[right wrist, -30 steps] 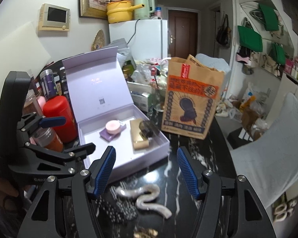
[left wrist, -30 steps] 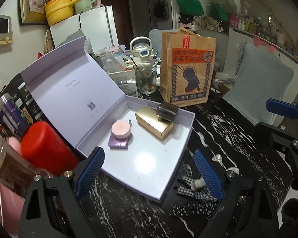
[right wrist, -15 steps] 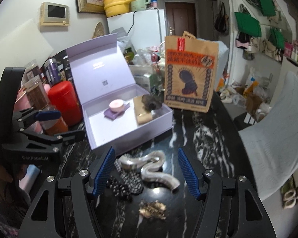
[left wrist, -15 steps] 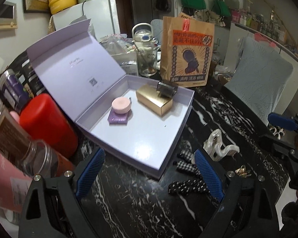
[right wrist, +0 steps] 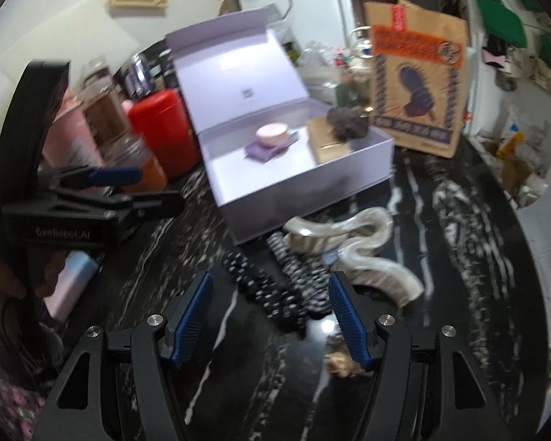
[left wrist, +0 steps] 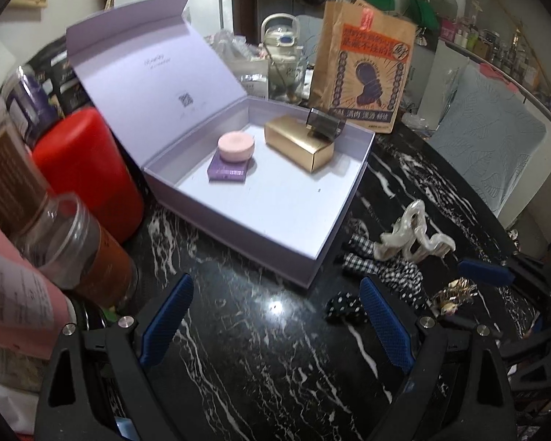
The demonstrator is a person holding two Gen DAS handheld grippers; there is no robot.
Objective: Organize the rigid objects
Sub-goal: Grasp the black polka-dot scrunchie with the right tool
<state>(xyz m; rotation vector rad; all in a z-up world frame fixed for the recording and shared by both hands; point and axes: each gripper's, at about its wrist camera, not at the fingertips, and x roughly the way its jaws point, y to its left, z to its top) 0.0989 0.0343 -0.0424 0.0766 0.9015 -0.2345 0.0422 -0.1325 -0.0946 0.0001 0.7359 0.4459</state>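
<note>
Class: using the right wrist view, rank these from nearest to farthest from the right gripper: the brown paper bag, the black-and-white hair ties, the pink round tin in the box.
From the right gripper:
1. Black-and-white hair ties, just ahead, between the fingers.
2. Pink round tin, inside the open lilac box.
3. Brown paper bag, behind the box, right.

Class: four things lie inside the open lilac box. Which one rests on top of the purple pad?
The round pink case. It sits on the flat purple pad; the gold box lies apart, carrying the dark clip.

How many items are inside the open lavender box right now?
4: a purple pad with a pink round case on it, and a gold box with a dark hair clip on top. None looks hidden.
</note>
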